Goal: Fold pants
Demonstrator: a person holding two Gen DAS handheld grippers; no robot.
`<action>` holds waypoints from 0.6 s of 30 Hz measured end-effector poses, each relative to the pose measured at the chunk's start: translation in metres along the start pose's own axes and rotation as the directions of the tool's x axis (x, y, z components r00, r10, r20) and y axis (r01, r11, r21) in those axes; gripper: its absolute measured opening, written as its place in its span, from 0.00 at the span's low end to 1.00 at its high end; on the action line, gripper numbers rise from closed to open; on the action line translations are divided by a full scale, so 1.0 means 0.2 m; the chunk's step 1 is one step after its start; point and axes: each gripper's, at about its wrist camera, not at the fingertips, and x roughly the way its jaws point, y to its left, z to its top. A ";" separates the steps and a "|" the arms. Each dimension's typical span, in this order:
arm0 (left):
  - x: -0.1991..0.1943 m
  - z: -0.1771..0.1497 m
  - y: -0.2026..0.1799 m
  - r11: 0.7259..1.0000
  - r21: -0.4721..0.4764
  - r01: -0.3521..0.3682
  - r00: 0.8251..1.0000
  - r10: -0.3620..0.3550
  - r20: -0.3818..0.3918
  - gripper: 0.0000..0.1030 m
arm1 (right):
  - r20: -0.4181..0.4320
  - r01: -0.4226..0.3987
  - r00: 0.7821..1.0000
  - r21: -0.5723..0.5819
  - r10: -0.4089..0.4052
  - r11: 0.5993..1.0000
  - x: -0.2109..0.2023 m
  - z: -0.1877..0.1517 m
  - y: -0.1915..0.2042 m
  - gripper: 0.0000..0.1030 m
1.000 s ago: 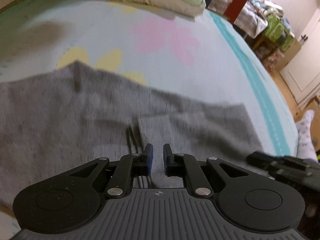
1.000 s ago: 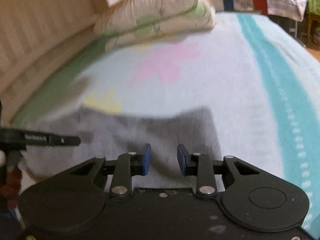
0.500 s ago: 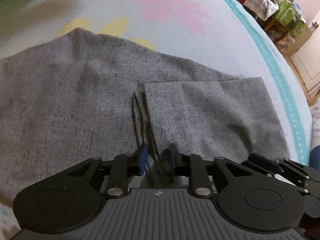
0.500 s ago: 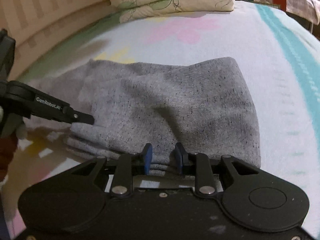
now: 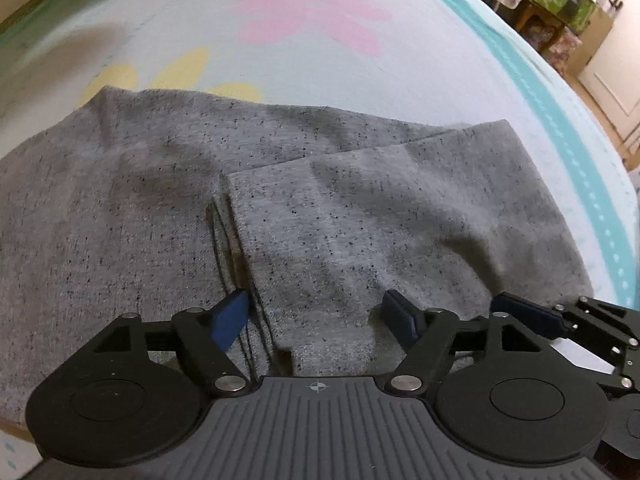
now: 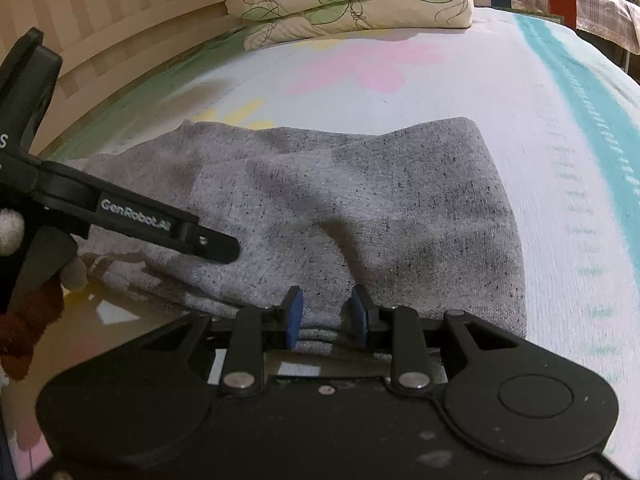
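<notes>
**Now: grey pants lying folded on the bed, left tongs letting go**

Left wrist view: we see the grey speckled pants (image 5: 320, 208) spread on the flowered bedsheet (image 5: 312, 56), one layer doubled over on the right half with its straight edge running down toward the camera. A dark drawstring (image 5: 224, 248) lies along that edge. Our left gripper (image 5: 316, 316) is spreading its jaws; the folded cloth sits between the blue pads (image 5: 230, 316) but neither pad presses it. The right gripper's tip pokes in at lower right.

Right wrist view: the pants (image 6: 360, 208) lie near the bed's front edge, well apart from the stacked quilt (image 6: 352, 0) by the headboard. Our right gripper (image 6: 326, 316) has its jaws narrowly parted at the near hem, cloth between them; we cannot tell whether the pads pinch it. The left gripper (image 6: 216, 246) rests over the left side.
</notes>
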 end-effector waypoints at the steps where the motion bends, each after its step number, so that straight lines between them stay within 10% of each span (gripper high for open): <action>1: 0.00 -0.01 0.01 1.000 -0.018 0.004 1.000 -0.004 0.013 0.54 | 0.000 0.001 1.000 0.000 -0.001 1.000 0.00 0.00 0.00 0.28; 4: -0.04 -0.02 0.09 0.994 -0.088 0.063 0.997 -0.059 0.049 0.15 | 0.003 0.002 1.000 0.003 -0.002 1.000 0.01 0.00 0.01 0.29; 9: -0.07 -0.07 0.20 0.979 -0.145 0.143 0.988 -0.132 0.083 0.10 | 0.012 0.002 1.000 0.002 -0.002 1.000 0.00 0.00 0.01 0.29; 18: -0.29 0.03 0.12 0.998 0.045 0.054 0.976 -0.062 0.207 0.09 | 0.054 -0.043 0.998 -0.004 0.043 0.999 -0.05 -0.01 0.01 0.31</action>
